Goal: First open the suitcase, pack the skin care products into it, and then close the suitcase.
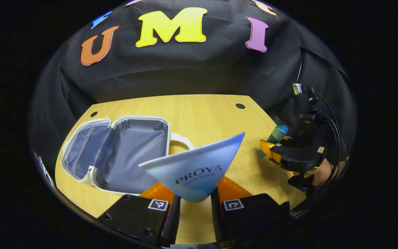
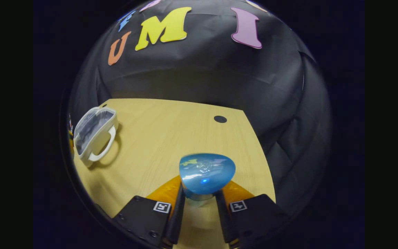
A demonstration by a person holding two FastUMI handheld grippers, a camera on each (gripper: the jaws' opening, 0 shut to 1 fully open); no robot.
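**Ana:** Clamped between the left gripper's (image 1: 192,204) jaws, nearest the lens, is a blue-white skincare tube (image 1: 195,166), held by its narrow cap end. Its flat crimped end fans up and away, so its long axis runs forward along the fingers, tilted to the right of that view.

**Ben:** And the suitcase (image 1: 116,152)?

**Ana:** Open on the wooden table (image 1: 199,114), just to the left beyond the tube, lining bare, handle towards the table's middle.

**Ben:** What worries you?

**Ana:** The grip is low on a long tube — it could pivot or slip out short of the case, I'd judge. The wide end might also catch the raised lid.

**Ben:** Right side?

**Ana:** The right gripper (image 2: 200,204) pinches a blue-capped bottle (image 2: 207,173), cap towards the camera (so roughly upright), well apart from the case. Both arms converging could collide.
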